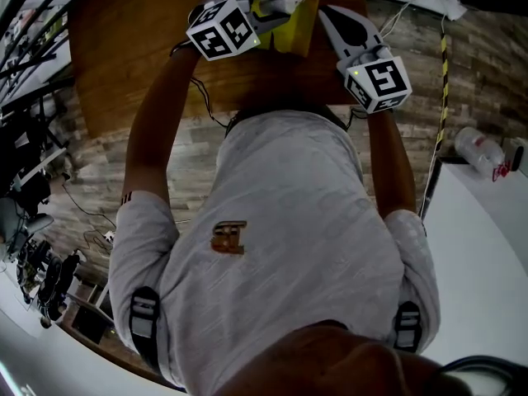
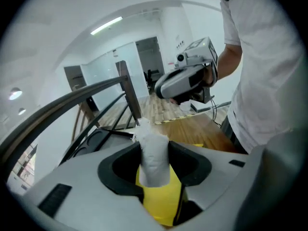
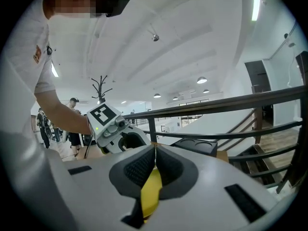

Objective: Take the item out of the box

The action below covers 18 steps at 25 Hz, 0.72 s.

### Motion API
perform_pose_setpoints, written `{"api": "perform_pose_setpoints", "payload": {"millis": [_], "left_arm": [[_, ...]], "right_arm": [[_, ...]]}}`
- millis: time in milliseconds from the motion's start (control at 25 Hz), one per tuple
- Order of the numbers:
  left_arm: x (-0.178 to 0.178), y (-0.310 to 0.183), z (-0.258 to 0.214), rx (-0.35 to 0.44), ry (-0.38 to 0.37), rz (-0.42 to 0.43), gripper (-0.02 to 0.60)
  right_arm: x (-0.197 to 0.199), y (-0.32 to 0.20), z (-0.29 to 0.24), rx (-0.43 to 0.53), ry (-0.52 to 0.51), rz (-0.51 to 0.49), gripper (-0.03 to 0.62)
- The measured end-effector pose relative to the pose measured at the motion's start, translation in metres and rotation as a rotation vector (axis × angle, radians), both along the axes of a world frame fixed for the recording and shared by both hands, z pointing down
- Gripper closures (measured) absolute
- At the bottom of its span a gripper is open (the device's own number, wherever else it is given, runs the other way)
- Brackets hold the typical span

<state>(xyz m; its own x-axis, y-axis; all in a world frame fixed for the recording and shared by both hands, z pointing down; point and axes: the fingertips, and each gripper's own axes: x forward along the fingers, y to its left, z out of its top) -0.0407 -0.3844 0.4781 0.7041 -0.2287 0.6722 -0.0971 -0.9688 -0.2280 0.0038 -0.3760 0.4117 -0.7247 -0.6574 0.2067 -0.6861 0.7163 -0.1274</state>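
In the head view, a yellow box (image 1: 294,28) is held up over the far edge of the wooden table (image 1: 148,56), between both grippers. My left gripper (image 1: 266,8) is shut on a white wrapped item (image 1: 285,2) that sticks out of the box top. In the left gripper view this white item (image 2: 154,163) stands between the pads, with the yellow box (image 2: 161,203) below it. My right gripper (image 1: 328,16) is shut on a thin edge of the yellow box (image 3: 151,197); its jaws meet at that edge (image 3: 155,153).
A white table (image 1: 483,254) at the right carries a plastic bottle (image 1: 481,149). A black-and-yellow striped strip (image 1: 443,64) runs down the floor beside it. Cables (image 1: 206,110) hang off the wooden table's near edge. Dark railings (image 3: 231,105) stand behind the grippers.
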Motion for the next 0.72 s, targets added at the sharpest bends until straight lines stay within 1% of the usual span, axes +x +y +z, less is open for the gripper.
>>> {"api": "perform_pose_setpoints", "payload": {"millis": [360,520,720], "left_arm": [[-0.003,0.006,-0.085,0.096,0.349,-0.153,0.380],[-0.011,0.007,-0.115,0.144,0.465,-0.213,0.381],[-0.021,0.013,-0.143,0.147,0.628,-0.309,0.381]], "right_arm": [[-0.008,0.008,-0.038,0.060,-0.040,-0.004,0.562],[-0.014,0.011,-0.050,0.078,-0.059,-0.005,0.562],[-0.017,0.020,-0.058,0.086,-0.080,-0.018,0.562]]}}
